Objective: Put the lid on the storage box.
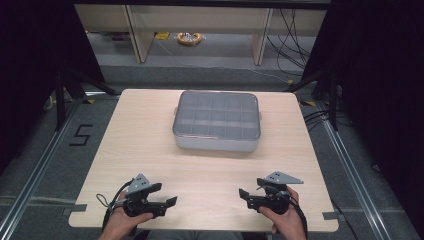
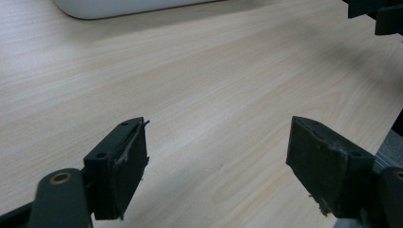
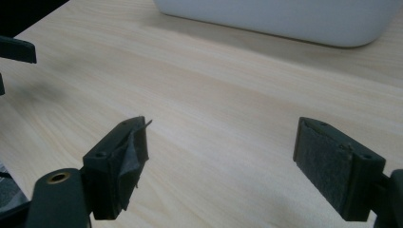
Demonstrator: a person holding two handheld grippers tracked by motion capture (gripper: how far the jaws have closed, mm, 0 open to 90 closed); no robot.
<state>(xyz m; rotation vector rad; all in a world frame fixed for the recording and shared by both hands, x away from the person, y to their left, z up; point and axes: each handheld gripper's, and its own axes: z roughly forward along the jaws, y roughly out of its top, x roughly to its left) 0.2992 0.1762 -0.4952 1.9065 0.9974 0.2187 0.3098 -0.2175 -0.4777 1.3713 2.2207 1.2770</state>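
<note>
A white box with a clear lid and a grid of compartments (image 1: pixel 216 121) sits on the far middle of the wooden table (image 1: pixel 150 150). My left gripper (image 1: pixel 170 204) rests near the front left edge, held by a hand, jaws wide apart with nothing between them. My right gripper (image 1: pixel 243 196) is near the front right edge, also open and empty. The two point toward each other. In the left gripper view my left gripper (image 2: pixel 216 164) faces bare wood, with the box's base (image 2: pixel 119 7) at the top. In the right gripper view my right gripper (image 3: pixel 221 166) is likewise over bare wood below the box (image 3: pixel 285 19).
Beyond the table stand shelf legs and a yellow roll (image 1: pixel 189 38) on the grey floor. Black stands and cables (image 1: pixel 320 85) flank the table. A "5" is marked on the floor (image 1: pixel 80 135) at the left. The other gripper's tip (image 2: pixel 380 14) shows in the left gripper view.
</note>
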